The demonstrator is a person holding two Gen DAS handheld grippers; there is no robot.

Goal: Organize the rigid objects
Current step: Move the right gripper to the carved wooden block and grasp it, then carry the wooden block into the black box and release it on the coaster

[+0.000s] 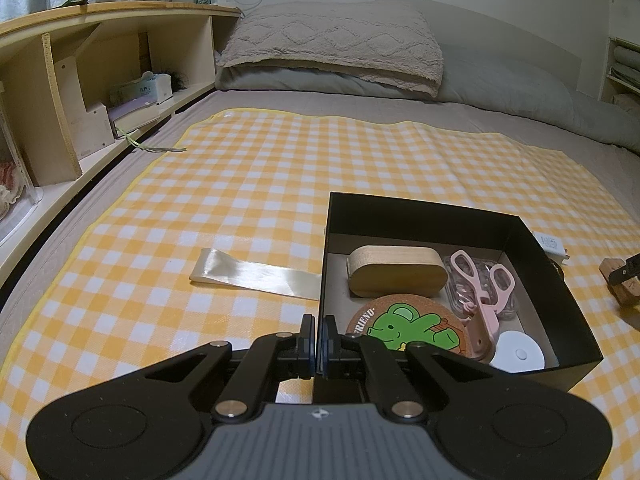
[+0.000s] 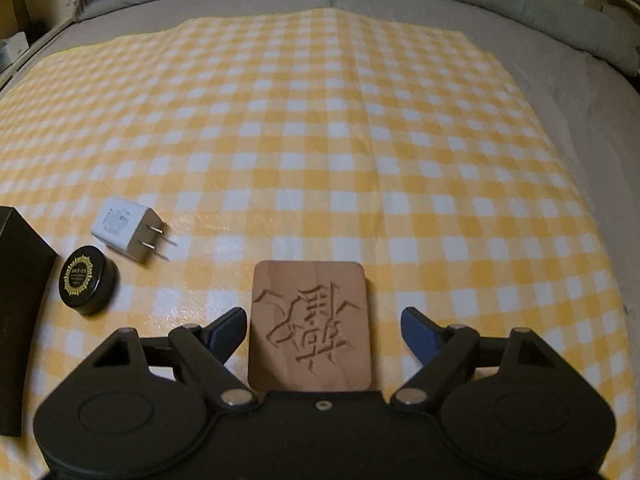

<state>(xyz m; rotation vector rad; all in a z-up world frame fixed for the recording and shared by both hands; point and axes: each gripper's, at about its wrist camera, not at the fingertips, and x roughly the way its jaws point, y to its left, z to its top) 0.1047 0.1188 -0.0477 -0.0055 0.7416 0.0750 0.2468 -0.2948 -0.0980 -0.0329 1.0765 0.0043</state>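
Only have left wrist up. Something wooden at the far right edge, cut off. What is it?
Observer: A carved wooden block lying flat on the checked cloth.
Operator: Right gripper on it?
Observer: Right gripper straddles it, jaws open, with gaps on both sides.
Operator: Anything else outside the box?
Observer: A white plug adapter and a small round black tin, both beside the black box.
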